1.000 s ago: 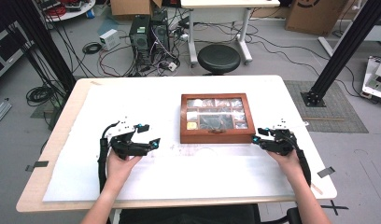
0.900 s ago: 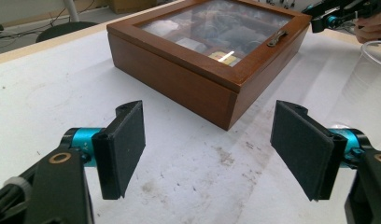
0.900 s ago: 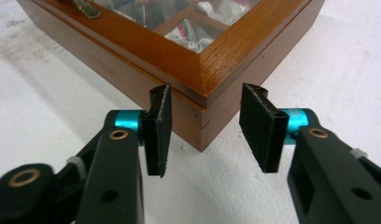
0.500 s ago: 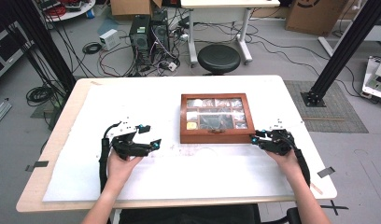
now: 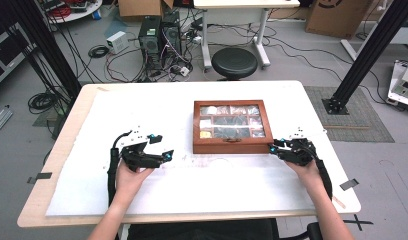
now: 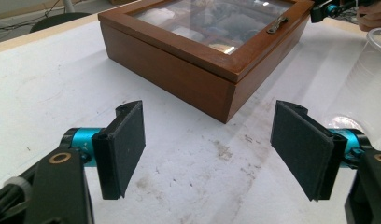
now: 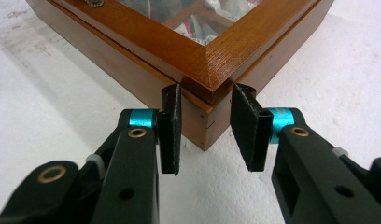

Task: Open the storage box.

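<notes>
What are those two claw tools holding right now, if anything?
Nothing is gripped yet. The right gripper has its fingers either side of the wooden box's near corner, apart from it. The left gripper is wide open over bare table.

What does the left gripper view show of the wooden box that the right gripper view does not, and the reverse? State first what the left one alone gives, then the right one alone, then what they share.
Left gripper view alone: the metal latch on the box's front edge, a clear plastic cup, and the left gripper with jaws wide apart, clear of the box.

Right gripper view alone: the right gripper with its jaws to either side of a box corner.

Shared: the wooden box, its glass lid shut, on the white table.
</notes>
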Tool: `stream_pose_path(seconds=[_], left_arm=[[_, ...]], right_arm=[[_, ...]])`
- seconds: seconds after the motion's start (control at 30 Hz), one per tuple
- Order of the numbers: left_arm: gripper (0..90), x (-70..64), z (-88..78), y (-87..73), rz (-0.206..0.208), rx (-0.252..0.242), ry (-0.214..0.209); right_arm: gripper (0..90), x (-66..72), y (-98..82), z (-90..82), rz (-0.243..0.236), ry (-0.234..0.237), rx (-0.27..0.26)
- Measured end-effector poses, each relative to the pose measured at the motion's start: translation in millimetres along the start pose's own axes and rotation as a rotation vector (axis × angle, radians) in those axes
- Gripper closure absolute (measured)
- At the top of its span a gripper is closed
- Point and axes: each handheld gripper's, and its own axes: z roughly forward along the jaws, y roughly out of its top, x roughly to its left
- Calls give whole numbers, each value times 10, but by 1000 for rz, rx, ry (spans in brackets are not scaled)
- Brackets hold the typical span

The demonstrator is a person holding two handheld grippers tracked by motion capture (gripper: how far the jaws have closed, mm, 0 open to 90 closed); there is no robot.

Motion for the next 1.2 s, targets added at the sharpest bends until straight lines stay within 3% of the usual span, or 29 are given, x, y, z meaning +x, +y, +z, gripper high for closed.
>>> stream_pose_path(seconds=[0.43, 1.2], left_arm=[[263, -12, 27, -2, 2, 11, -4], [263, -10, 45, -8, -5, 14, -3]], right_arm=[[691, 49, 43, -54, -12, -49, -69], [565, 68, 289, -174, 52, -150, -211]])
